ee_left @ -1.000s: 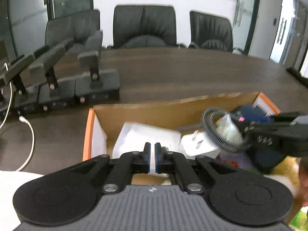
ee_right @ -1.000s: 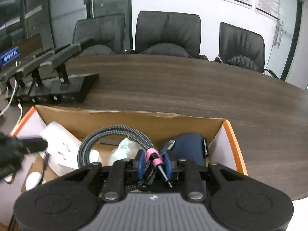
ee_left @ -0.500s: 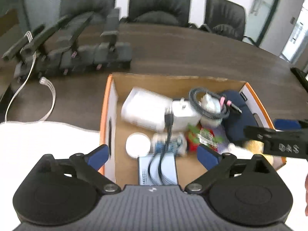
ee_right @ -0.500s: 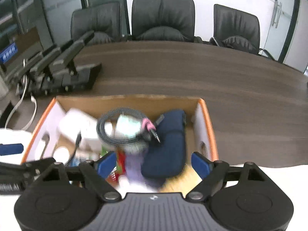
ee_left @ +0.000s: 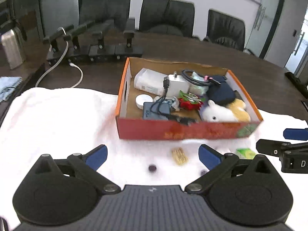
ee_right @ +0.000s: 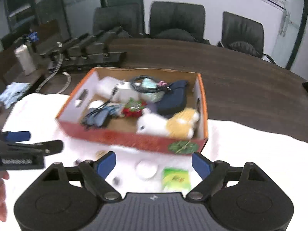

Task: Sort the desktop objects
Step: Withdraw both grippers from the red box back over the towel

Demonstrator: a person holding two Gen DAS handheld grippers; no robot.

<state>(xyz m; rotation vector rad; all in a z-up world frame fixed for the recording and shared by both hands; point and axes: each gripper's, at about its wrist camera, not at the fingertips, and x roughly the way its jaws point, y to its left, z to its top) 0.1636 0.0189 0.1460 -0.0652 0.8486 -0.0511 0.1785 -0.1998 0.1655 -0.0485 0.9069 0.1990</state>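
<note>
An orange-red cardboard box (ee_left: pixel 188 130) stands on a white cloth (ee_left: pixel 57 119). It holds a braided cable (ee_left: pixel 194 77) with a pink band, a white charger (ee_left: pixel 178 85), a navy pouch (ee_left: pixel 221 93) and a white-and-yellow plush toy (ee_left: pixel 221 113). My left gripper (ee_left: pixel 153 155) hovers open and empty above the cloth in front of the box. My right gripper (ee_right: pixel 154 162) is also open and empty, near the box's (ee_right: pixel 134 138) front right. Below it lie a green packet (ee_right: pixel 175 179) and a white round lid (ee_right: pixel 146 169). A tan piece (ee_left: pixel 180 156) lies below the left one.
The dark wooden table (ee_left: pixel 259 73) runs behind the box. A row of black microphone stands (ee_left: pixel 100 52) with a white cable (ee_left: pixel 57 65) sits at the back left, beside a metal bottle (ee_left: pixel 12 48). Black chairs (ee_left: pixel 167 17) line the far side. A hand (ee_right: pixel 2 192) shows at the left edge.
Both grippers have opened and drawn back and up from the box. The right one let go of the braided cable, which now lies in the box.
</note>
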